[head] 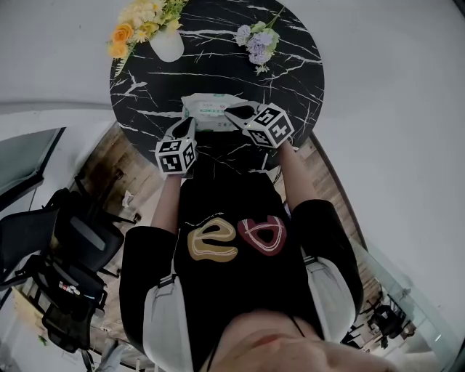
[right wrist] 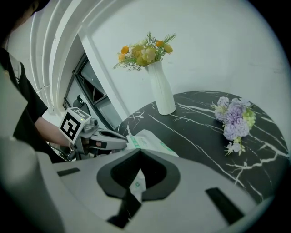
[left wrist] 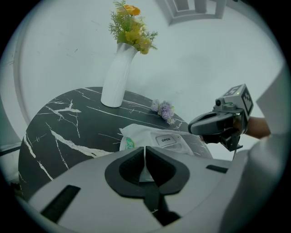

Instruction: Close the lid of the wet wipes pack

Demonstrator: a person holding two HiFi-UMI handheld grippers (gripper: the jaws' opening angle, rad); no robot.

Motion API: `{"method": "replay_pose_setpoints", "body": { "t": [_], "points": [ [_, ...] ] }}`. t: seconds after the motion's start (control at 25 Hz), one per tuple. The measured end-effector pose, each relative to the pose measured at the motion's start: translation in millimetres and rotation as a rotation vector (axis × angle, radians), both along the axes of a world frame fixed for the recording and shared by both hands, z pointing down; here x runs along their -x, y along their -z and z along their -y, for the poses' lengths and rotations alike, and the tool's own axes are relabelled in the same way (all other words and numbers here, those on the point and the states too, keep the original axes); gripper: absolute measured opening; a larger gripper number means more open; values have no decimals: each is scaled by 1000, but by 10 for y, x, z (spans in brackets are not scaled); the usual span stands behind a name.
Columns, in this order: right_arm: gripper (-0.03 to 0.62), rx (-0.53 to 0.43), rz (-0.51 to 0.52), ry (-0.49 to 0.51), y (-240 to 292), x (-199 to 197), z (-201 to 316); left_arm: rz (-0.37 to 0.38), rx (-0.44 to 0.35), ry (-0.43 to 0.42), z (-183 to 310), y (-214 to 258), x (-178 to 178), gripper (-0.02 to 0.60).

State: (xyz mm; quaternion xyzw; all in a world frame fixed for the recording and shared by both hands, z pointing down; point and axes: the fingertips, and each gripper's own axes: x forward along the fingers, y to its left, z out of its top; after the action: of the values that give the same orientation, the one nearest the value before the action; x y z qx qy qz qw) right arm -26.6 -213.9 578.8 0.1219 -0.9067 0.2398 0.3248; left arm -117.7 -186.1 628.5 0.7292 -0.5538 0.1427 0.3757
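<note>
Black marble table [head: 218, 65] — white wet wipes pack [head: 207, 110], lid [left wrist: 166, 139] lying flat; left claw [left wrist: 145, 150] and right claw [right wrist: 138, 152] each pinched shut on a pack end.

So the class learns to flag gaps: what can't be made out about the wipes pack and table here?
- Head view: the near edge of the wipes pack is covered by the left gripper and right gripper.
- Head view: the pack's print is too small to read.
- Head view: the flowers in the vase are cut off by the top edge.
- Right gripper view: the pack's near part is behind that gripper's own body.
</note>
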Motion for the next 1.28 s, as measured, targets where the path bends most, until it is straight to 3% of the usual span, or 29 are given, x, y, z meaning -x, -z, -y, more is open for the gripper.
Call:
{"method": "replay_pose_setpoints", "body": {
  "t": [1.28],
  "points": [
    [11, 67, -25, -42, -277, 161, -200, 14, -1, -23, -23, 7, 10, 25]
  ]
}}
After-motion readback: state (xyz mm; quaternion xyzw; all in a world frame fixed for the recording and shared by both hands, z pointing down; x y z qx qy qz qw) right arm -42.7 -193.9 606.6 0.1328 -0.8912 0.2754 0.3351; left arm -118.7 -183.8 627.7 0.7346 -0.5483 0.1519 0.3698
